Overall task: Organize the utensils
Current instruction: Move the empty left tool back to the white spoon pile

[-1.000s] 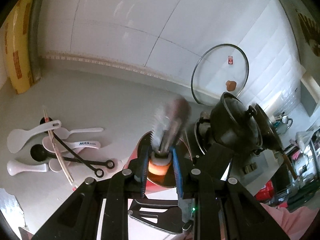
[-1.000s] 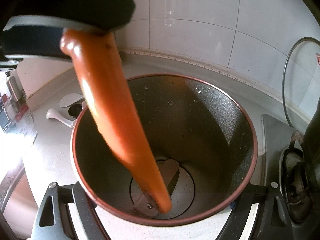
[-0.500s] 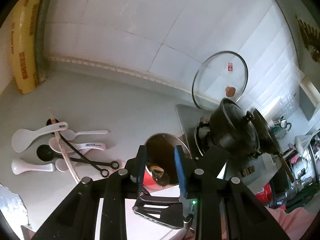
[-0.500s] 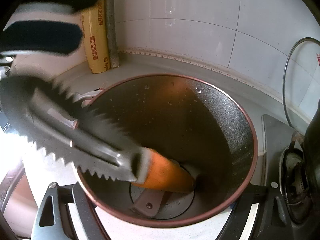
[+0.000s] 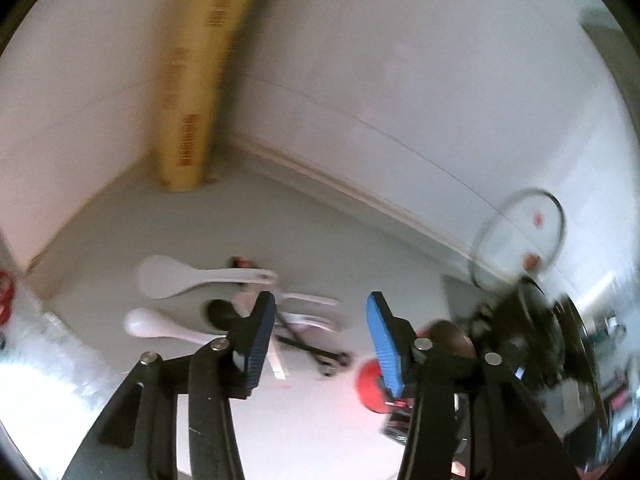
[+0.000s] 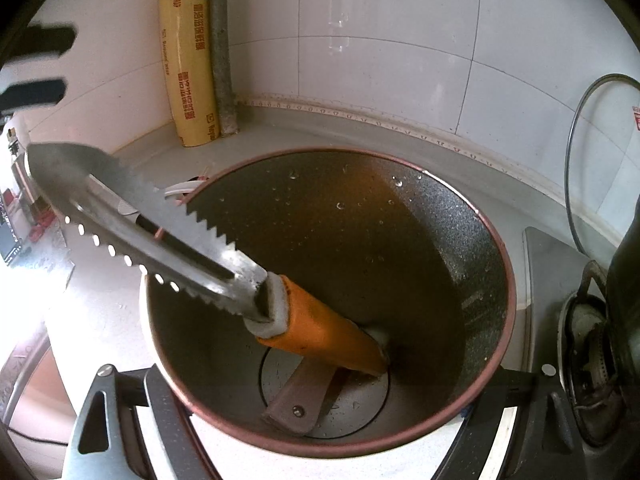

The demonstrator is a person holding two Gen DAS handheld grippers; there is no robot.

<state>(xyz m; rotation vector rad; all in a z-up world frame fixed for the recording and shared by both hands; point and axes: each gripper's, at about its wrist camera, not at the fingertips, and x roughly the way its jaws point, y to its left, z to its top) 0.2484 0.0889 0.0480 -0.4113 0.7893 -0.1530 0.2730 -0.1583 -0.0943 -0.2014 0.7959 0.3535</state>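
Blur softens the left wrist view, yet the left gripper is plain enough: its ribbed blue pads are spreading apart with nothing between them. Beyond its tips, on the grey counter, lies a loose heap of utensils — glossy white plastic spoons, a black ladle bowl, thin black looped handles. Right of that heap peeks the red pot.

The right wrist view alone looks into that pot: speckled dark non-stick, water-beaded, copper-red rim. A serrated steel tool with an orange handle leans inside, blade over the left rim, beside a brown handle on the bottom. The right gripper brackets the pot's near wall, apparently clamped on it — contact is hidden.
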